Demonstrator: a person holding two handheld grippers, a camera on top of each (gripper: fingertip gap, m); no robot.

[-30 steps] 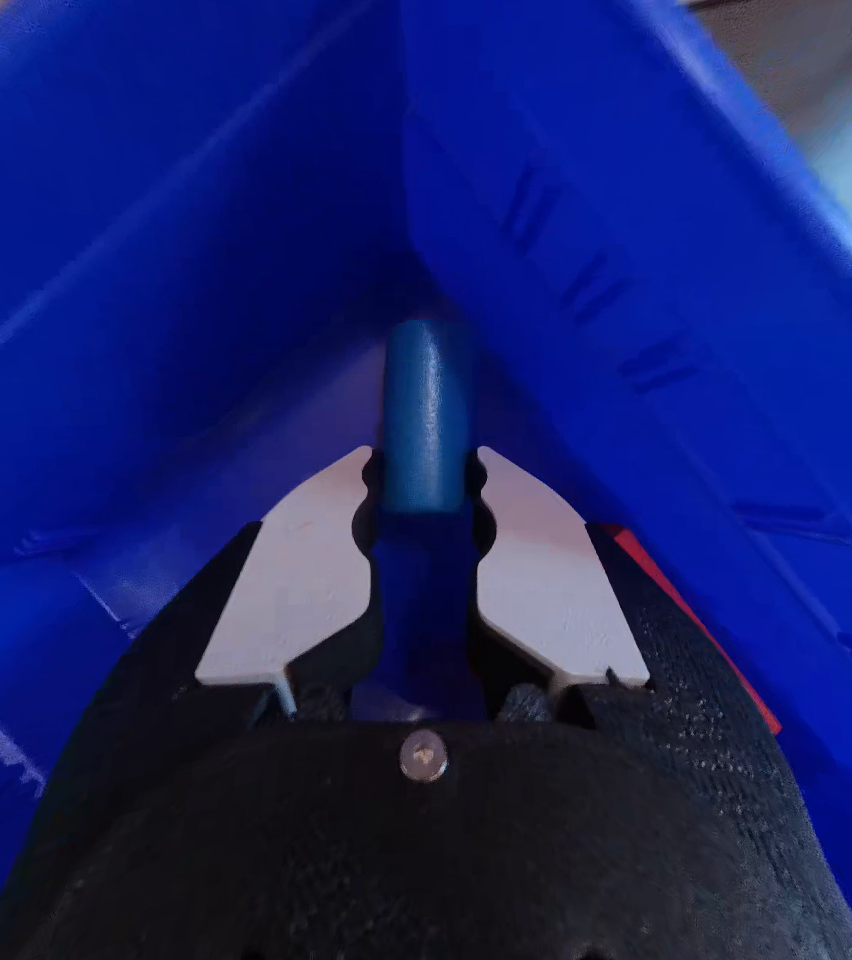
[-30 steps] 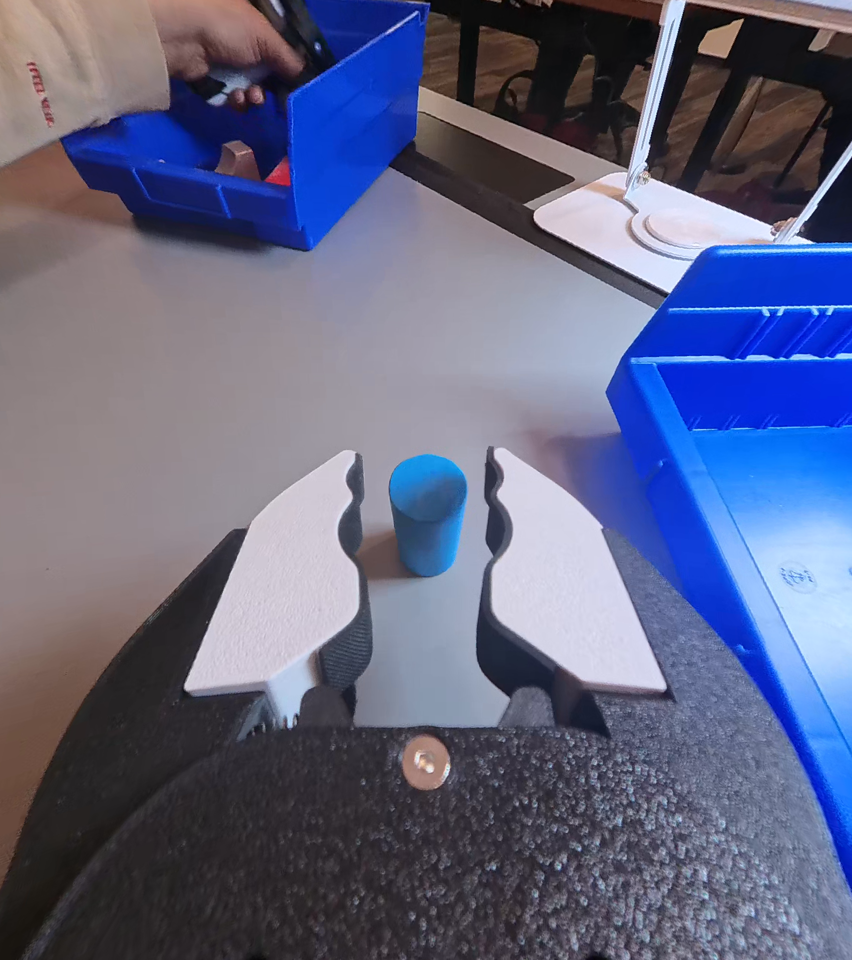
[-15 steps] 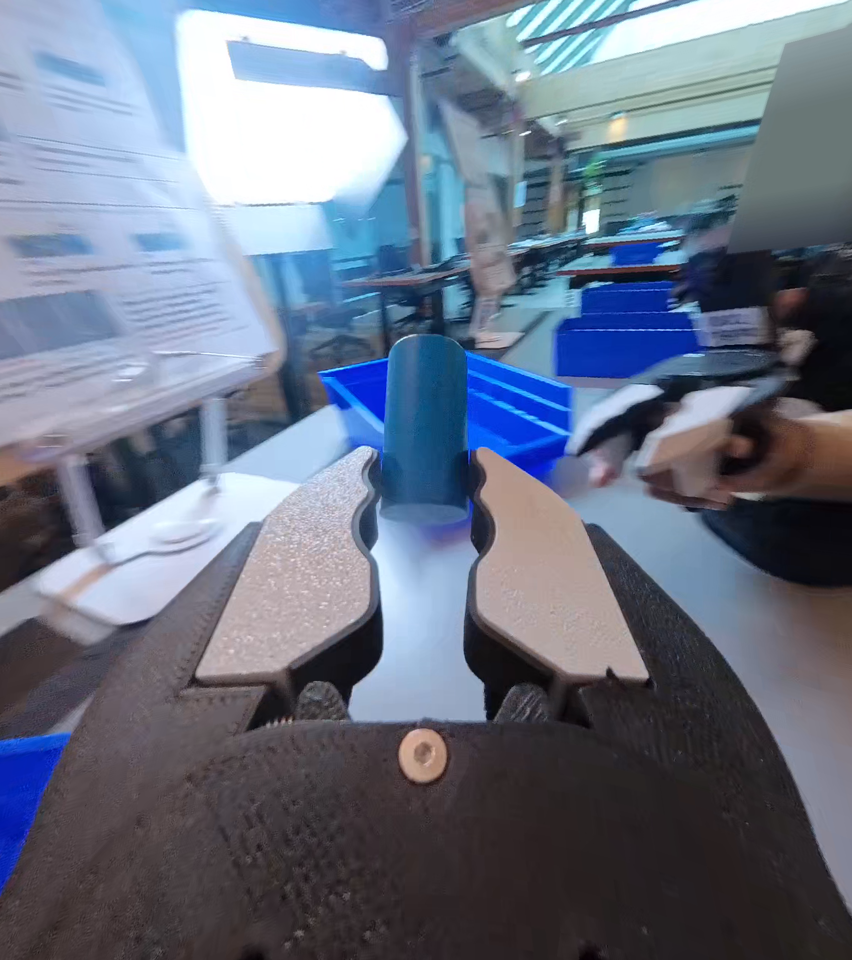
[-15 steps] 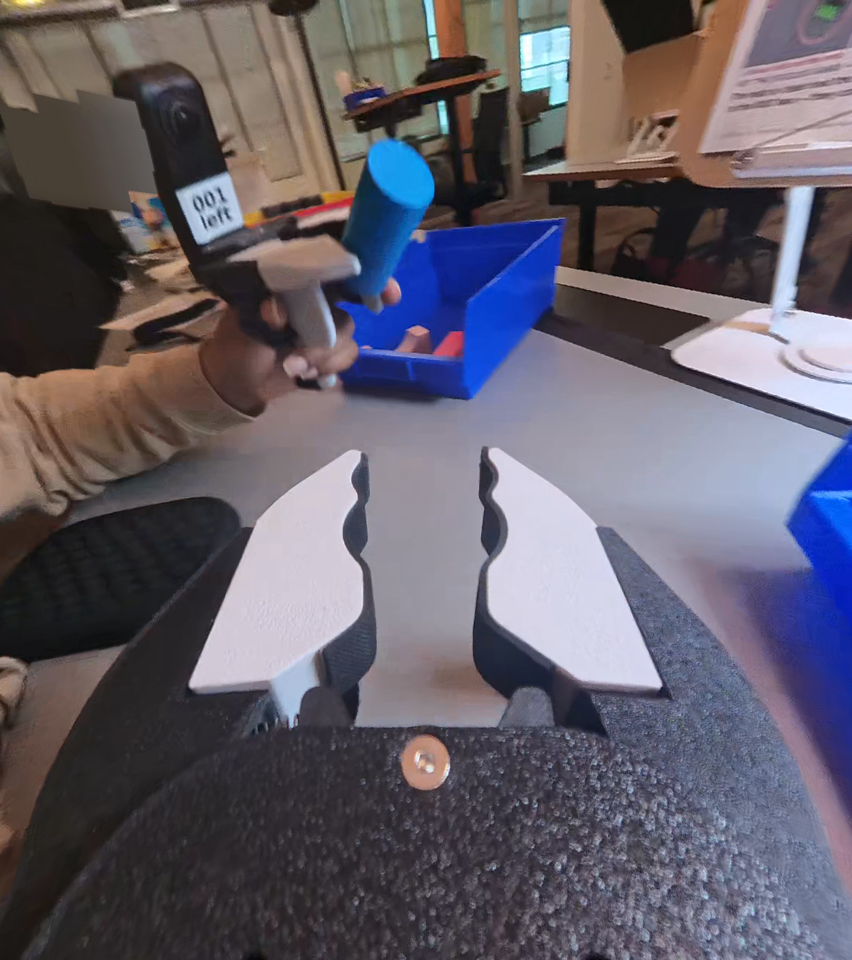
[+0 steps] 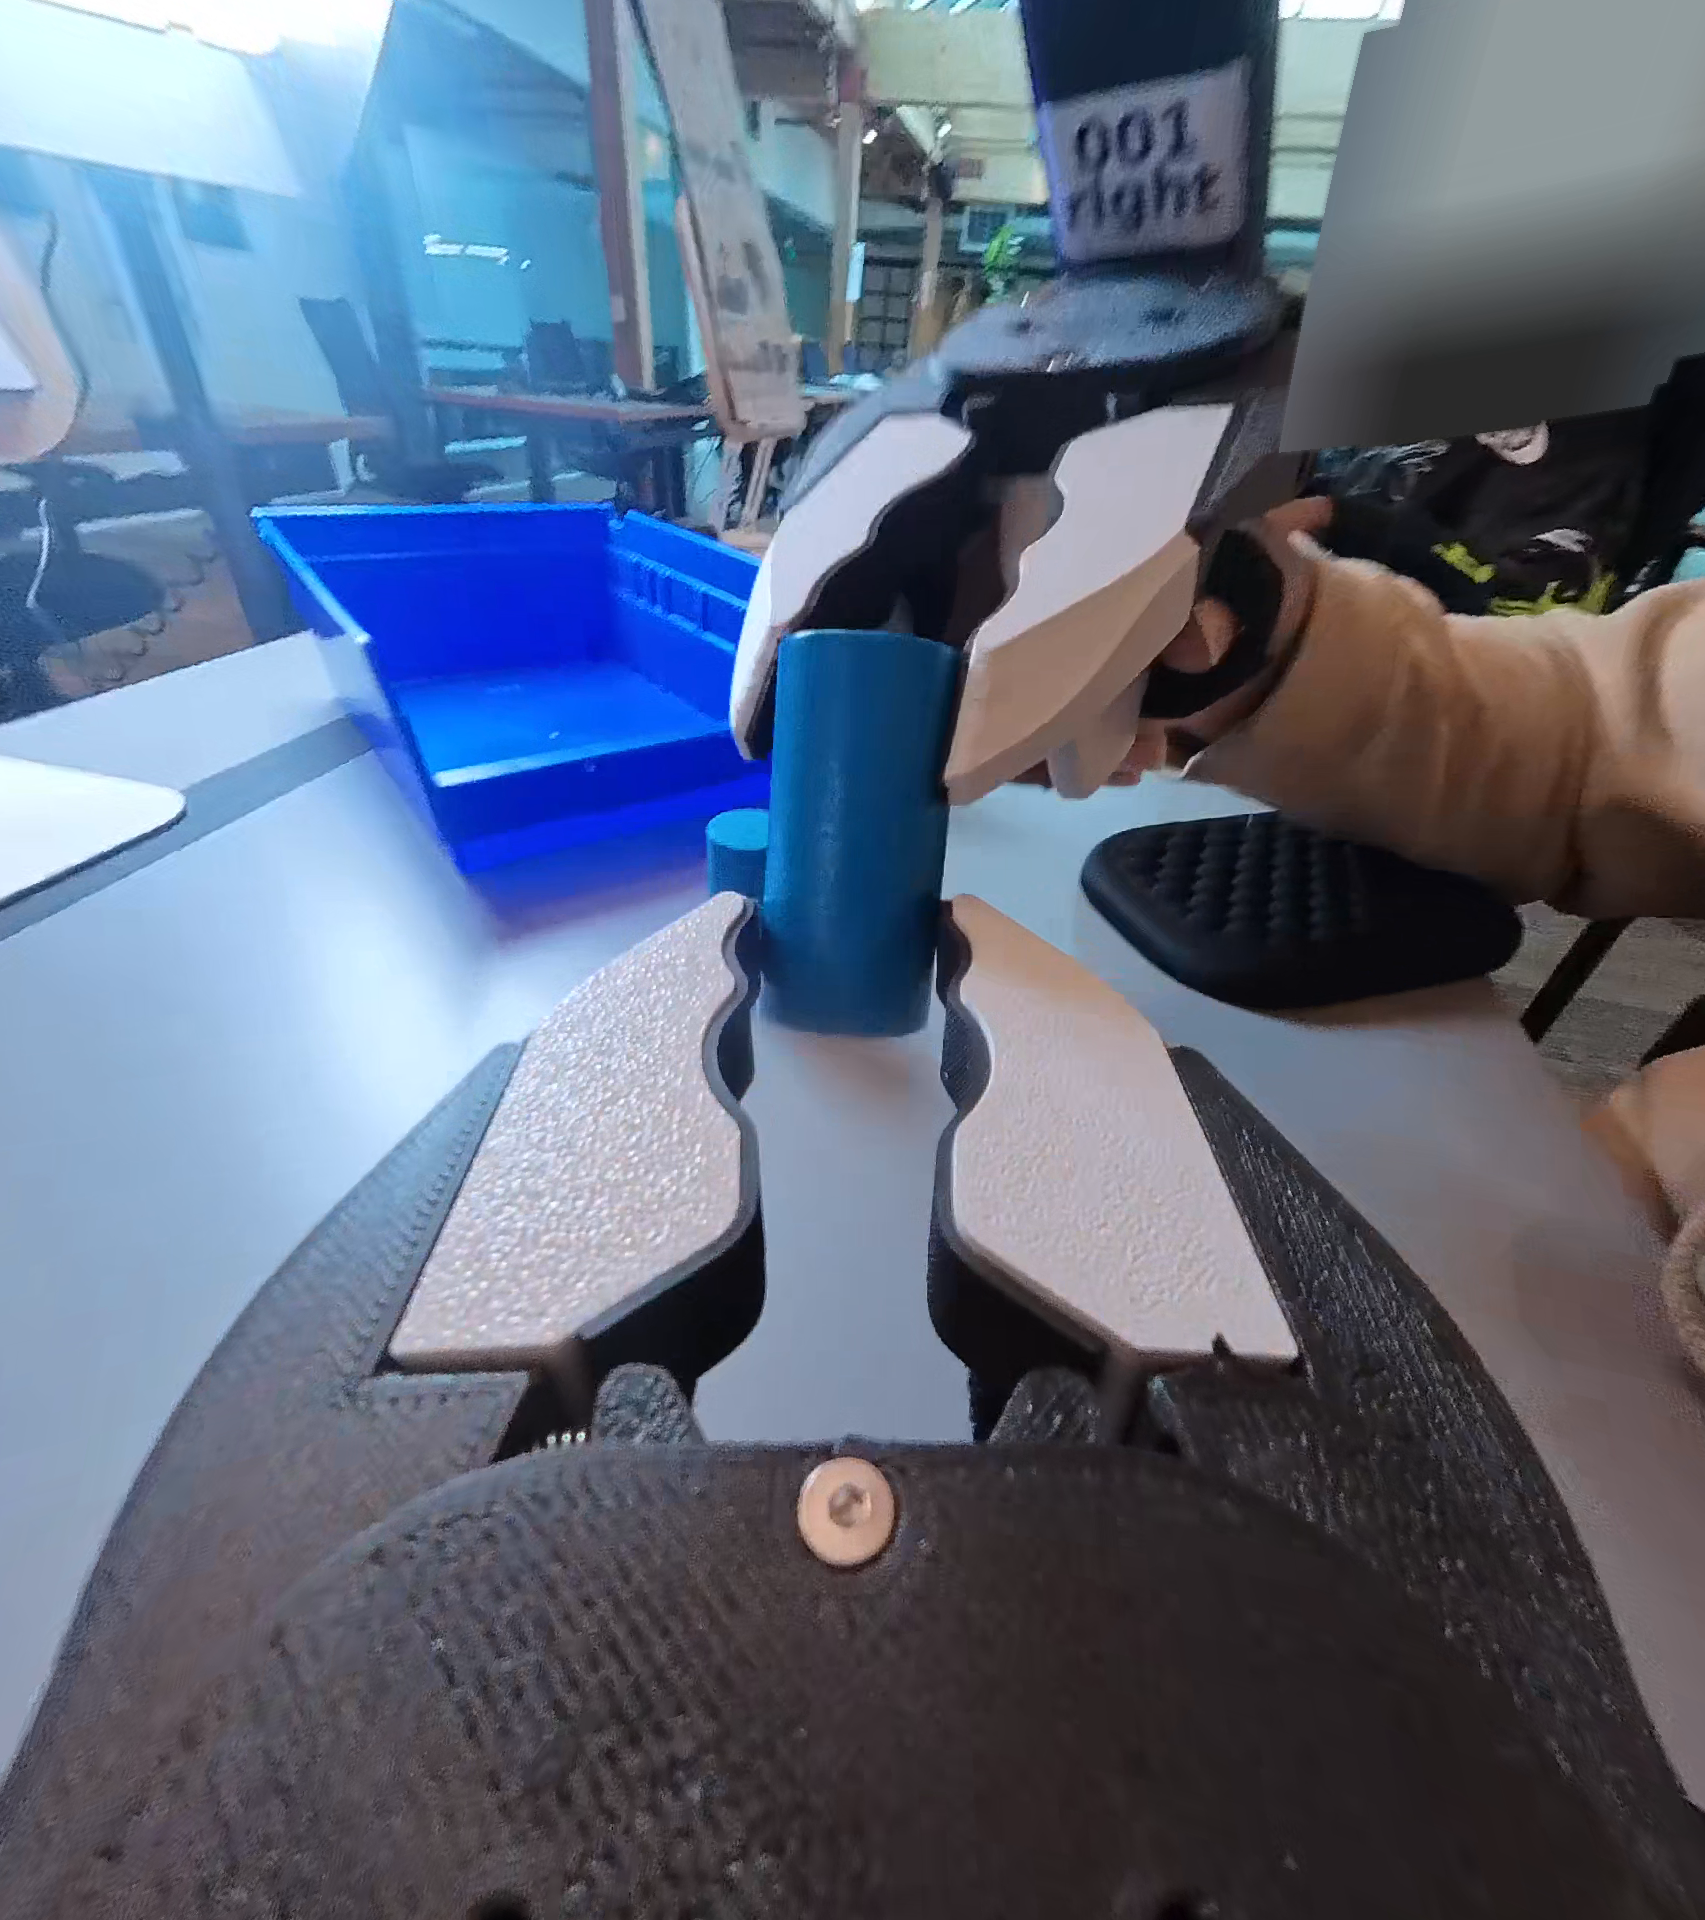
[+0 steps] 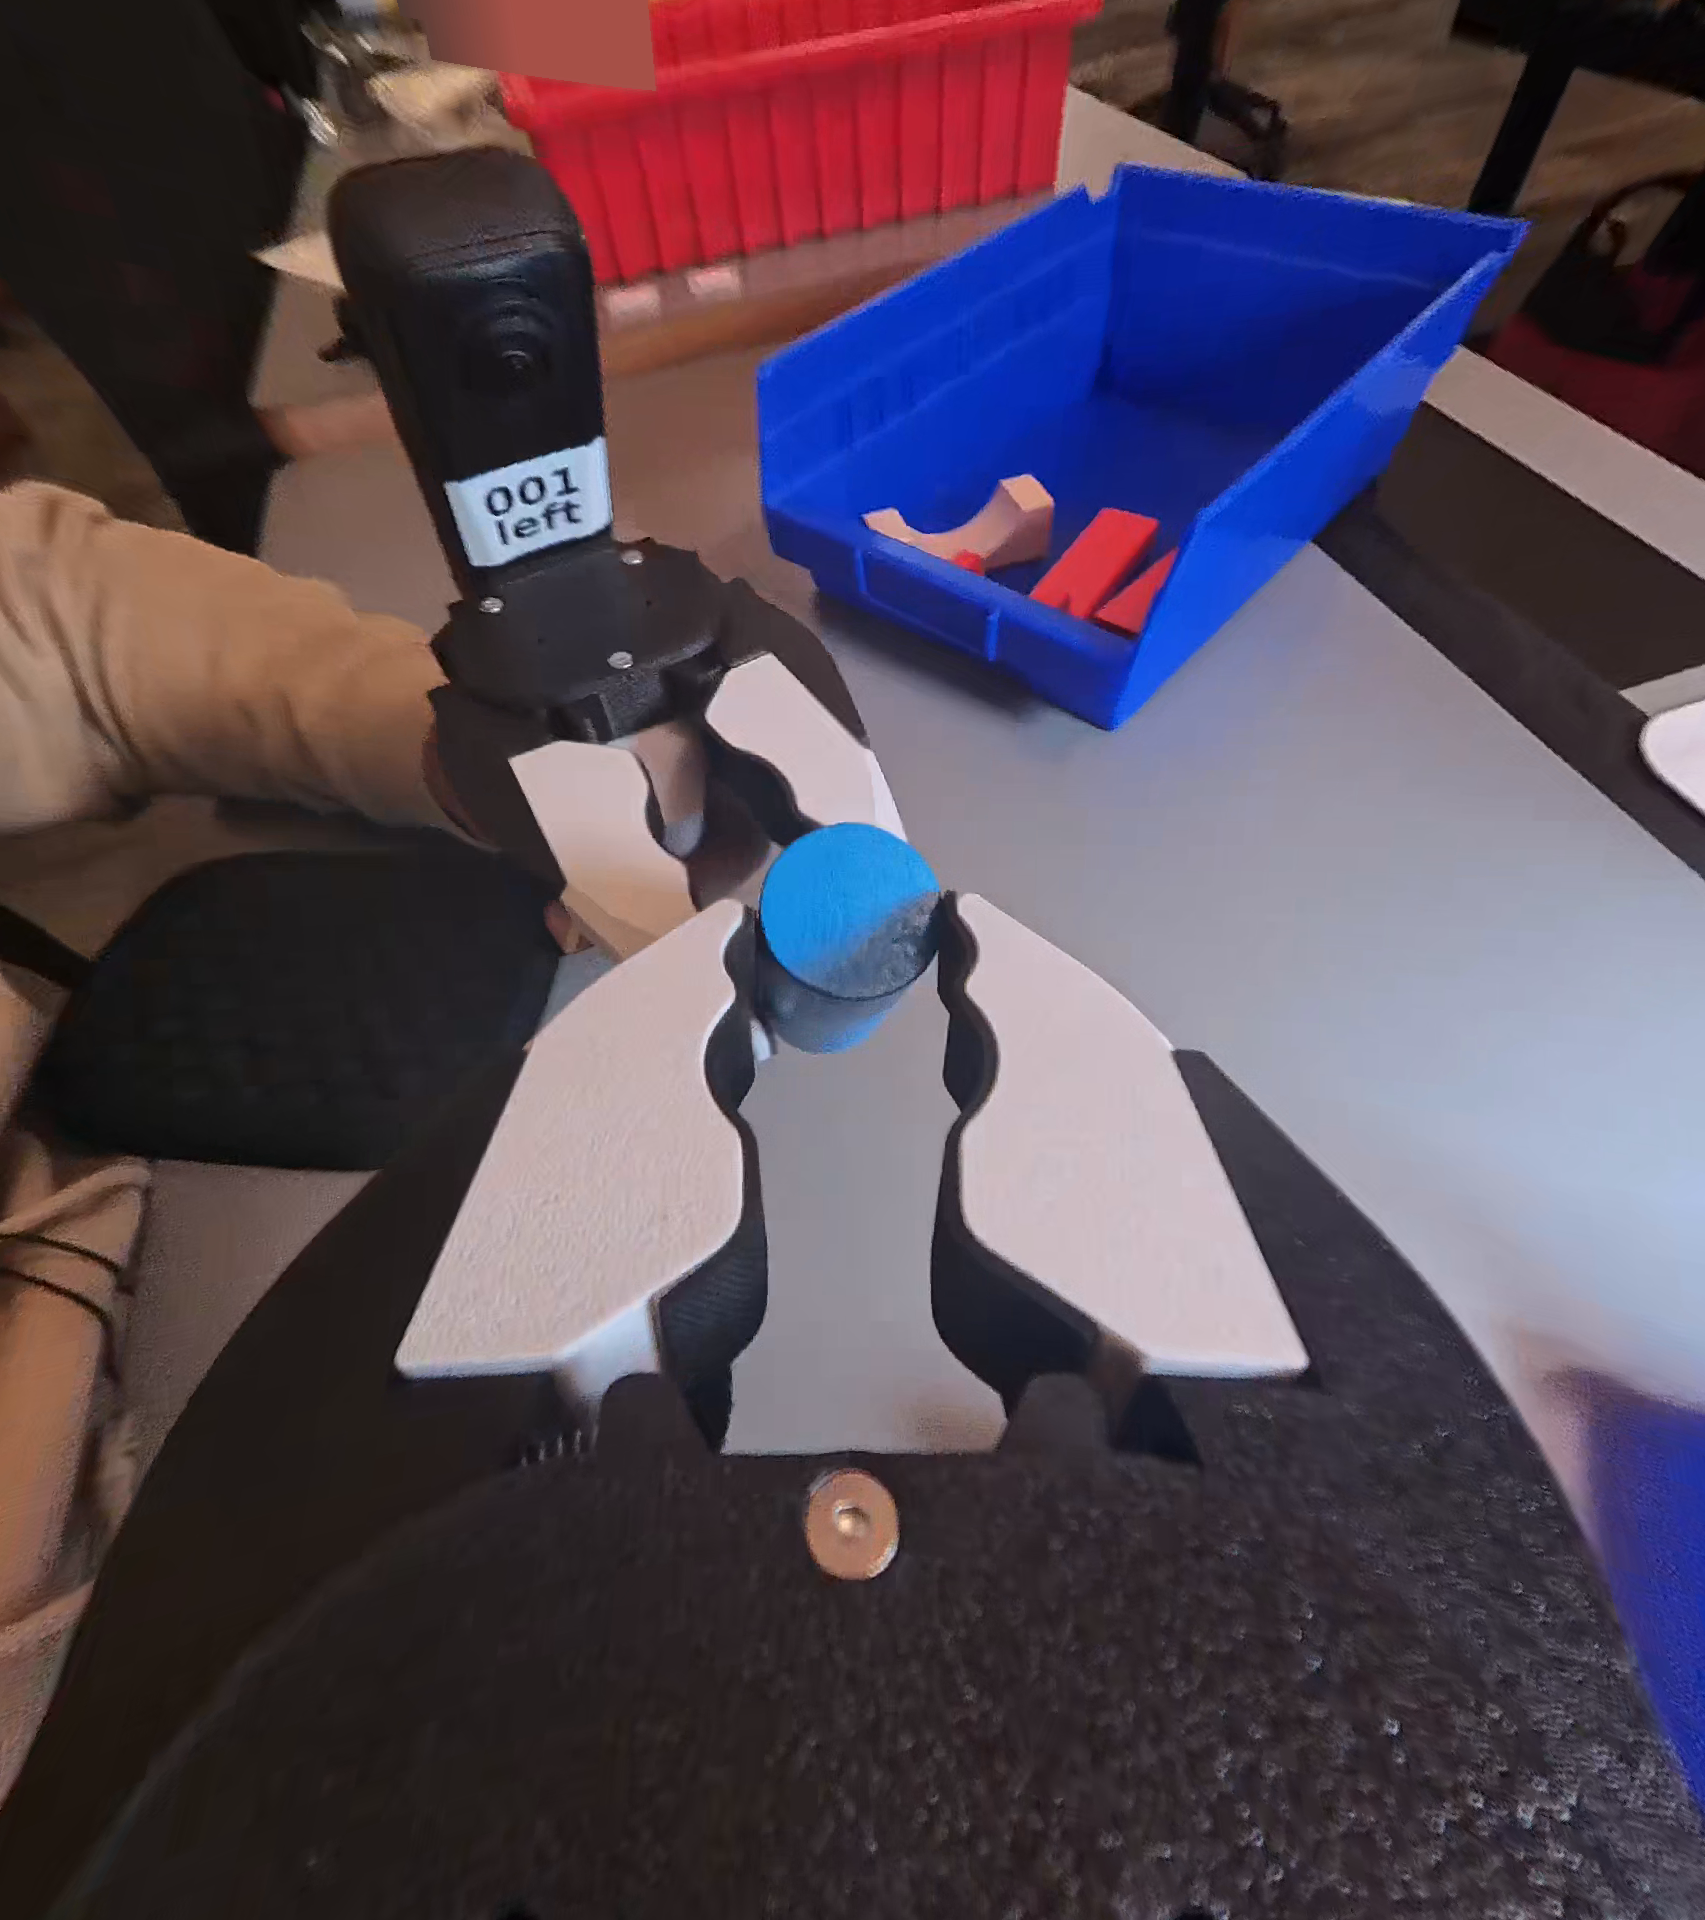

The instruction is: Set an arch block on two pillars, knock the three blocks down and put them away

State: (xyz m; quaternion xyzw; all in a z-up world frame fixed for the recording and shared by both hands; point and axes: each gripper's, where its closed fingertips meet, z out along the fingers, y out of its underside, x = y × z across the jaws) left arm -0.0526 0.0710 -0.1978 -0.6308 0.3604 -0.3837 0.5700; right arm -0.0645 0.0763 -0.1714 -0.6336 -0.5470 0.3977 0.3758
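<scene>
My left gripper (image 5: 846,920) is shut on a blue cylinder (image 5: 848,831) that stands upright on the grey table (image 5: 204,1039). A second blue cylinder (image 5: 736,857) stands just behind it to the left. My right gripper (image 6: 843,920) is open. It looks down on the held cylinder's round top (image 6: 843,925), and its tips flank that top closely. The left gripper shows opposite in the right wrist view (image 6: 754,873), and the right gripper shows in the left wrist view (image 5: 848,764). A wooden arch block (image 6: 973,525) lies in a blue bin (image 6: 931,416).
Red blocks (image 6: 1097,566) lie beside the arch in that bin. An empty blue bin (image 5: 515,790) stands behind the cylinders. A black chair seat (image 5: 1295,914) sits at the table edge. A white lamp base (image 5: 17,842) and a red crate (image 6: 806,135) stand farther off. My two grippers' fingertips are within a few centimetres of each other.
My left gripper lifted the cylinder out of the bin, carried it across and set it down by the other cylinder. My right gripper left that other cylinder, rose, then came over the held one.
</scene>
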